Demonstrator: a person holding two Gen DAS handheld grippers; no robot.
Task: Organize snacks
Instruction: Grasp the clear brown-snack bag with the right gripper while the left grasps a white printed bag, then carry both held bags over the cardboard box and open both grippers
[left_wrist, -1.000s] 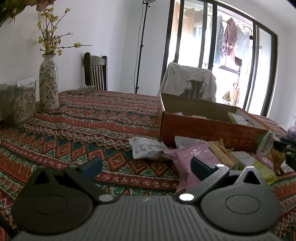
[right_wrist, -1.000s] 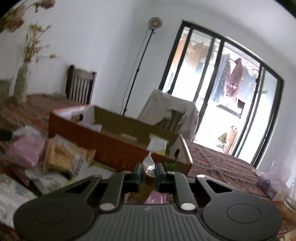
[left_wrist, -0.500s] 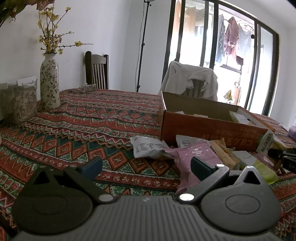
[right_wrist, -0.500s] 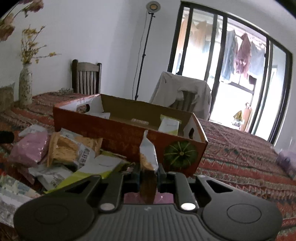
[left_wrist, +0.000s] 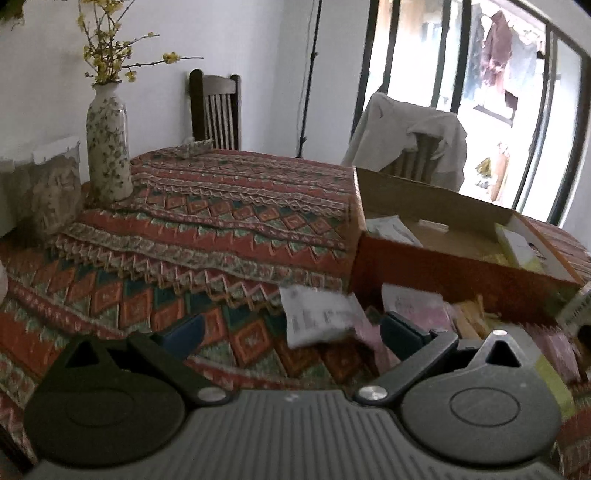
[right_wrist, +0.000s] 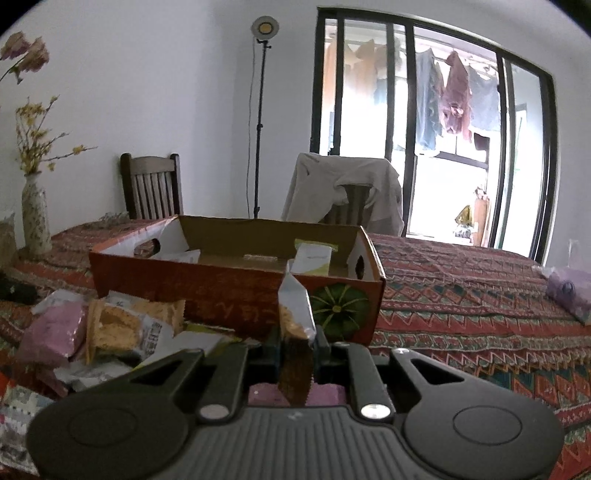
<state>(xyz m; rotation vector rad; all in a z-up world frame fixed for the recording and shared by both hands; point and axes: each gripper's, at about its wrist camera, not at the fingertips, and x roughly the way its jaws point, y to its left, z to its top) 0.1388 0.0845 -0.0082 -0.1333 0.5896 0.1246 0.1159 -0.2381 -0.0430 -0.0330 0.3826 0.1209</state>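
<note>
Right wrist: right claw (right_wrist: 298, 349) clamped on crinkly foil snack packet (right_wrist: 294, 314); left claw (left_wrist: 291, 330) agape, empty.

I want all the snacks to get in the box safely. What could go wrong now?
The right gripper pinches a snack packet upright by a thin part, so the packet might slip or flop over before reaching the box. The packet must clear the box's front wall; carried too low, it could bump the wall. The left gripper hangs open near the white packet in the pile, and could nudge neighbouring snacks aside.
</note>
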